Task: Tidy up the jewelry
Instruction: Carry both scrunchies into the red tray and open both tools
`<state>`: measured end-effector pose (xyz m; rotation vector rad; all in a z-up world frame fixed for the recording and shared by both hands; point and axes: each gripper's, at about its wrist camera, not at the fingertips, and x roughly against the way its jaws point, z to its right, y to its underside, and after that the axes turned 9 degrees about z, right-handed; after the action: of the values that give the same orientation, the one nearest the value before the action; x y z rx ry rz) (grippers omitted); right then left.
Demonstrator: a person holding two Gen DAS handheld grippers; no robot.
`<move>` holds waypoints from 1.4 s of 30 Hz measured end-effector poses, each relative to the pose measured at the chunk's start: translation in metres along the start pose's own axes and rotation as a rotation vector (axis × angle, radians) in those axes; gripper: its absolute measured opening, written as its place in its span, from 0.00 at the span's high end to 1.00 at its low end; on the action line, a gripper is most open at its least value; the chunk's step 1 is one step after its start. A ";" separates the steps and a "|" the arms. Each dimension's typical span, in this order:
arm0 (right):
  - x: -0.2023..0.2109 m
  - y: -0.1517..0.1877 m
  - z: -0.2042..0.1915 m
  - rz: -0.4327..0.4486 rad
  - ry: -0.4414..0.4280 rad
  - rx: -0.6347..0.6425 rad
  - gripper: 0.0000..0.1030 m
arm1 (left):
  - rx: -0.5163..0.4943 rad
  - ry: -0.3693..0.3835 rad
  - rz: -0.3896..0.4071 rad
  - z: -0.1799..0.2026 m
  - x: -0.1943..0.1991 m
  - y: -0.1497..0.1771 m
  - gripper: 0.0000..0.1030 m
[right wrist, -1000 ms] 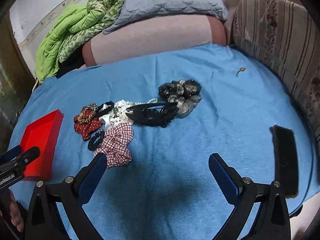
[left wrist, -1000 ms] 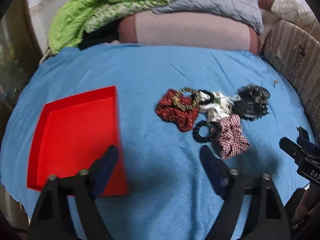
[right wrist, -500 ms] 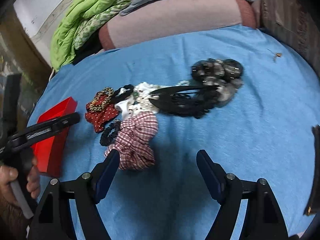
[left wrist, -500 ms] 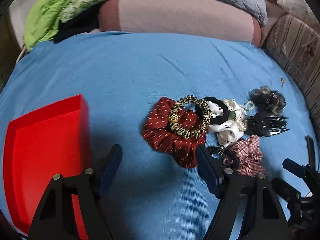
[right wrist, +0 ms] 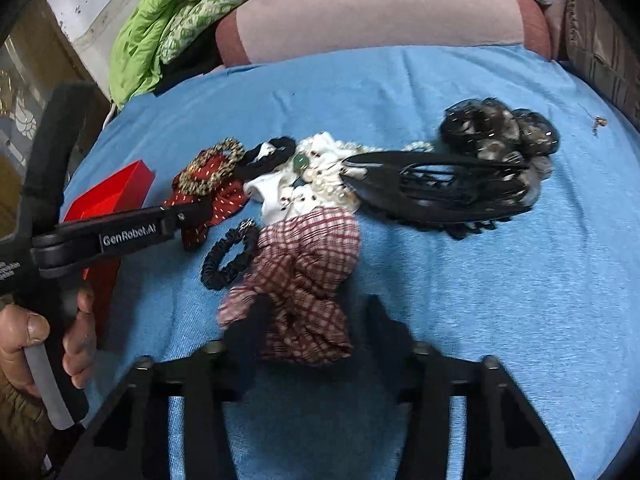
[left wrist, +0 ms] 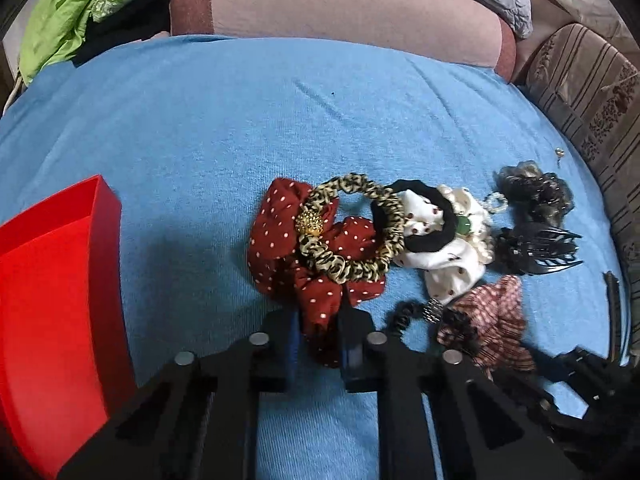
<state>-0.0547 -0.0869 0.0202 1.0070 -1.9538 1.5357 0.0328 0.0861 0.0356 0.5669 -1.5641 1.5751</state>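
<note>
A pile of hair accessories lies on the blue bedsheet (left wrist: 208, 128). My left gripper (left wrist: 320, 344) points down at the pile's near edge. Its jaws are closing and pinch the lower fold of the red polka-dot scrunchie (left wrist: 276, 236), which has a leopard-print scrunchie (left wrist: 352, 240) on top. From the right wrist view the left gripper (right wrist: 200, 208) shows side-on at that scrunchie. My right gripper (right wrist: 316, 332) straddles the near end of the plaid scrunchie (right wrist: 312, 256). Its jaws are closing, and the right pad still stands a little off the cloth. A red tray (left wrist: 48, 280) sits to the left.
Also in the pile are a black claw clip (right wrist: 440, 188), a dark flower clip (right wrist: 496, 132), a white pearl-trimmed scrunchie (right wrist: 280, 192) and a black coil tie (right wrist: 228, 256). A pink bolster (left wrist: 352, 12) and a green quilt (right wrist: 172, 20) line the back, with a striped sofa (left wrist: 592, 92) on the right.
Both grippers came down and forward to the pile. The left jaws went from wide apart to pinching the red scrunchie. The right jaws narrowed around the plaid scrunchie.
</note>
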 end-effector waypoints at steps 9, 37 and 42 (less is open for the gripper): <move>0.034 0.004 -0.013 0.031 -0.066 0.007 0.91 | 0.049 0.051 0.039 -0.007 0.067 0.016 0.89; -0.011 -0.063 -0.228 -0.006 -0.354 0.251 0.91 | 0.213 -0.256 0.146 -0.228 0.119 0.017 0.89; -0.063 -0.071 -0.262 -0.041 -0.331 0.311 0.91 | 0.230 -0.291 0.121 -0.256 0.095 0.010 0.89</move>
<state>0.0175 0.1725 0.0900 1.5044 -1.9222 1.7787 0.0313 0.3567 0.0737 0.8739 -1.6641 1.8440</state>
